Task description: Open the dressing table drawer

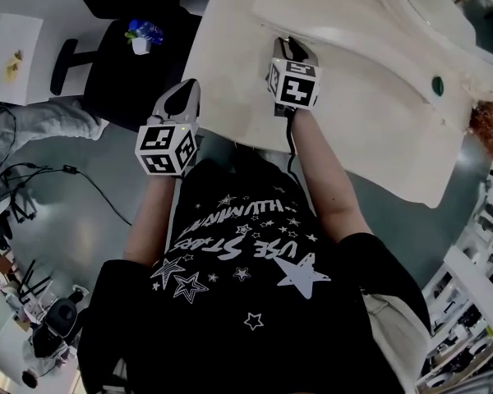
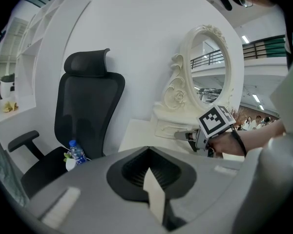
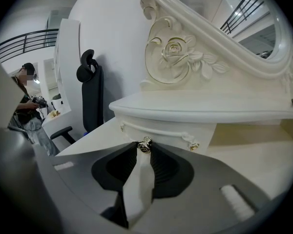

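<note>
Right gripper on drawer knob, white dressing table.
Dressing table [image 1: 230,64] fills upper right of head view; black office chair [image 1: 127,72] upper left. Small drawer [image 3: 161,132] sits at centre of right gripper view; right gripper [image 1: 289,46] pinches its gold knob [image 3: 145,144]. Left gripper [image 2: 147,149] jaws closed, empty, centre-left off table edge.

Only real lettering I can spot is on the person's black T-shirt [image 1: 246,261], lower middle of the head view. It's white print among stars, upside down to the camera, and reads roughly "USE STAR". There's a second line next to it that I can't make out for sure. The blue bottle [image 1: 147,31] at upper left has a label, but it's way too small to read.
</note>
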`<state>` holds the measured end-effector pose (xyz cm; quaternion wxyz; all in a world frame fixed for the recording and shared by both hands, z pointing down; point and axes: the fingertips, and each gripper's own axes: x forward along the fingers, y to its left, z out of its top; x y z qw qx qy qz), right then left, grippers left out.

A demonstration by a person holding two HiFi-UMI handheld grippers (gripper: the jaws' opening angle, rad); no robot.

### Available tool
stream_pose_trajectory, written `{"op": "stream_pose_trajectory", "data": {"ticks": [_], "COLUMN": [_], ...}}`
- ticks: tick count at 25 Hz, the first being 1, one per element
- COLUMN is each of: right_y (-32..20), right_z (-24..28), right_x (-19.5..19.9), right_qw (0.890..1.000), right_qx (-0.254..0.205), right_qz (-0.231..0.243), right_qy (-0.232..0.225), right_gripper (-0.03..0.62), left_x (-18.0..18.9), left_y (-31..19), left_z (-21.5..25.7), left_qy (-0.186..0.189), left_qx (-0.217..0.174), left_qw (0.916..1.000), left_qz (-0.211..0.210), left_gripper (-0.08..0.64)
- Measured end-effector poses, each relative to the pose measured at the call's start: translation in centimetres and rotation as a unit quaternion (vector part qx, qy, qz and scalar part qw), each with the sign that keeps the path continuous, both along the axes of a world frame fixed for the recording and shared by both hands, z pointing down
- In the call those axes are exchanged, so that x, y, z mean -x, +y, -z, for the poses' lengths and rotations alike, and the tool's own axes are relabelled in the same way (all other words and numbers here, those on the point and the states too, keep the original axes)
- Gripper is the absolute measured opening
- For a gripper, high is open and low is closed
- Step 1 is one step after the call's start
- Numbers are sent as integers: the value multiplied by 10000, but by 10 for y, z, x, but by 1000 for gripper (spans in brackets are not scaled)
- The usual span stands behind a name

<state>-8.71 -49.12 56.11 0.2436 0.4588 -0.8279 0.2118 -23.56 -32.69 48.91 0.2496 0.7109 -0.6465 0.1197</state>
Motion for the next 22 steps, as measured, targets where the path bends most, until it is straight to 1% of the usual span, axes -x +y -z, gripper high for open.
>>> {"op": "stream_pose_trajectory", "data": {"ticks": [9, 22], "right_y": [19, 20], "right_z": [2, 2], "right_x": [-5, -6], "right_qw": [9999, 10000], "right_qx": [-15, 27], "right_qz": [107, 26], "right_qy": [18, 78], "right_gripper": [118, 118], "left_x": [-10, -8], "left_y": [10, 29], "left_z": [3, -1], "left_qy": [23, 40], "left_qx": [-38, 4], "left_qw": [10000, 10000], "left_qz": [-43, 56], "left_gripper": [2, 2]}}
